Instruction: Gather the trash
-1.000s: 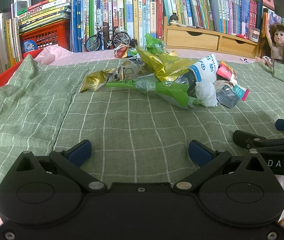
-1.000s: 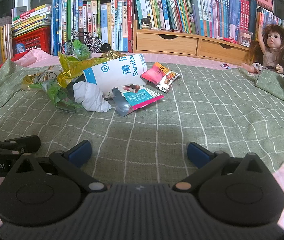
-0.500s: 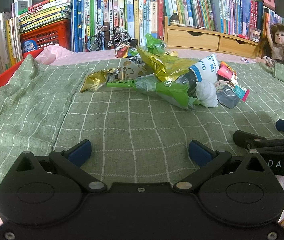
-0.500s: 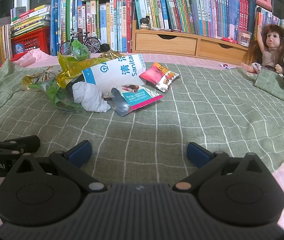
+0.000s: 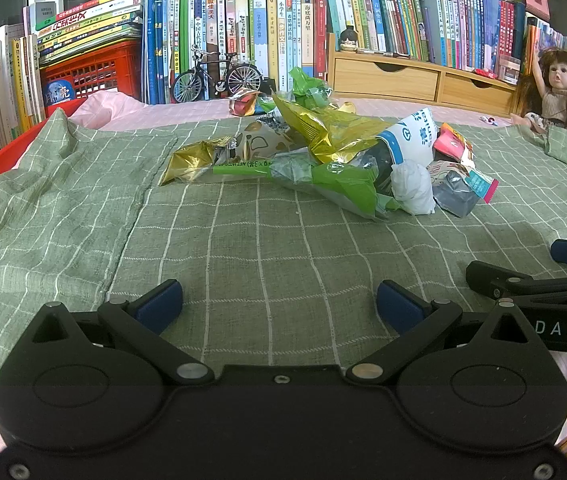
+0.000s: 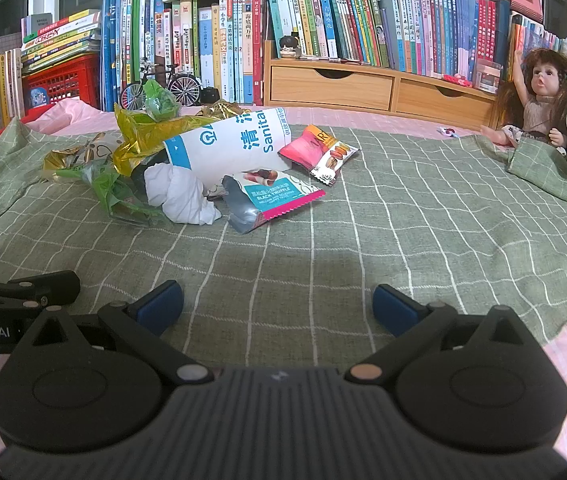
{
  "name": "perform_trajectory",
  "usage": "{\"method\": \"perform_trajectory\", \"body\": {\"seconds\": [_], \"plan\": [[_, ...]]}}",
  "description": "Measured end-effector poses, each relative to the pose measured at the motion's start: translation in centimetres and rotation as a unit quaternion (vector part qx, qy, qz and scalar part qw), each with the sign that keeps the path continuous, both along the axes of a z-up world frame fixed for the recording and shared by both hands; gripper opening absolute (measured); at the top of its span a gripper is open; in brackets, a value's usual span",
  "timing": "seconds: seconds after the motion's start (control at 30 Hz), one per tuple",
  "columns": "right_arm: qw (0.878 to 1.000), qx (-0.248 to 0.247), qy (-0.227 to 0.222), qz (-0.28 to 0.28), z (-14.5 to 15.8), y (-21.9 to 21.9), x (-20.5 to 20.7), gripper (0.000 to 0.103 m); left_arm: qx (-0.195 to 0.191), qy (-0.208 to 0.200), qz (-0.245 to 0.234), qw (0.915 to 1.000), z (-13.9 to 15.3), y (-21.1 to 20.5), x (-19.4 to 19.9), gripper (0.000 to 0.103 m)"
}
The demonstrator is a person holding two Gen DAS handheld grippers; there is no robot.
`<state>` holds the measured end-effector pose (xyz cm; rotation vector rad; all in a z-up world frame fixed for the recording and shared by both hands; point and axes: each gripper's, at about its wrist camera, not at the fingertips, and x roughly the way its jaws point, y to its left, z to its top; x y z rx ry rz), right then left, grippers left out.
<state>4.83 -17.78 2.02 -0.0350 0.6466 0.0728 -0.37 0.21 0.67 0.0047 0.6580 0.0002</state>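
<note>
We see the trash as a loose heap of wrappers on the green checked cloth (image 6: 363,216), sitting in the upper left of the right wrist view and the upper middle of the left wrist view. At its core lies a white and blue paper sanitation bag (image 6: 235,144), tipped on its side, with a crumpled gold foil wrapper (image 6: 143,132) draped over its open end. Touching its near edge is a crumpled white tissue wad (image 6: 179,192), and just left of that a scrunched green plastic bag (image 6: 119,196). A grey, teal and pink snack packet (image 6: 271,198) lies flat against the tissue's right side, and a pink nut-bar wrapper (image 6: 319,152) rests just beyond it, beside the paper bag. A smaller gold foil packet (image 5: 195,156) lies at the heap's left end.

Our left gripper (image 5: 279,304) hovers low over bare cloth at the bottom of its frame, well apart from the heap, its blue-tipped fingers spread wide and empty. Our right gripper (image 6: 277,302) sits the same way, wide and holding nothing.

Along the top, rows of upright books (image 6: 323,28) fill the background, with a wooden two-drawer organiser (image 6: 379,84), a small model bicycle (image 5: 217,76) and a long-haired doll (image 6: 539,96) at the right edge.
</note>
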Motion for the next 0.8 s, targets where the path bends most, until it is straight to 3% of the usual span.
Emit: {"method": "perform_trajectory", "body": {"seconds": [0.43, 0.8], "plan": [[1.0, -0.002, 0.015, 0.026, 0.3, -0.2, 0.5, 0.103, 0.005, 0.031, -0.048, 0.9983, 0.5, 0.7, 1.9, 0.103], [0.995, -0.012, 0.086, 0.049, 1.8, -0.6, 3.0, 0.103, 0.002, 0.054, -0.075, 0.9957, 0.9, 1.5, 3.9, 0.103]]}}
